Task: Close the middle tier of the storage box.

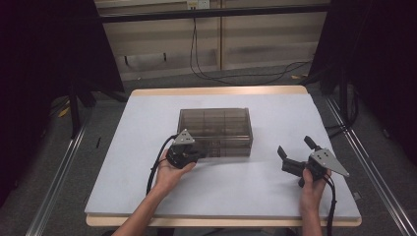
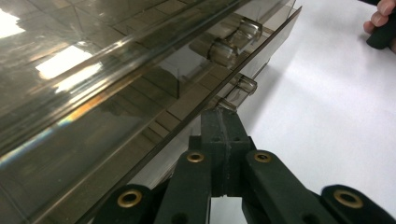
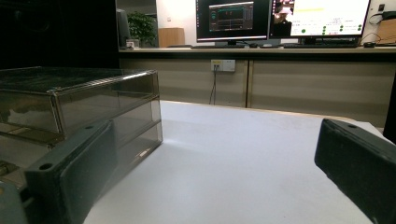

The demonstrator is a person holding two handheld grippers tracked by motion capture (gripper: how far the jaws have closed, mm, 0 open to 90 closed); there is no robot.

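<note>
We look down on a white table [image 1: 147, 196] with a smoky see-through plastic drawer box [image 1: 215, 132] sitting near its middle. The box has a divided top tray and shallow drawers stacked below, with small clear handles on the near face.

At the left, the left hand [image 1: 169, 174] holds the left gripper [image 1: 196, 155] against the near front of the box, at its left end. In the left gripper view, the two black jaws are pressed together with no gap between them, their tips at a clear drawer handle [image 2: 236, 91] on the lower front edge. We cannot tell for sure whether a thin lip of the handle is pinched between them or the tips only touch it. A second handle [image 2: 233, 39] sits above it. The drawers look flush with the box front, so we judge that nothing is pulled out yet.

At the right, well apart from the box, the right hand [image 1: 312, 184] holds the right gripper [image 1: 296, 145] just above the table. Its jaws are spread wide and hold nothing. In the right gripper view, the box [image 3: 79, 107] stands to the left, with bare table between the jaws.

We judge the work to be at its start: the left gripper is at the handle, and the pull that opens the drawer is left to do.
</note>
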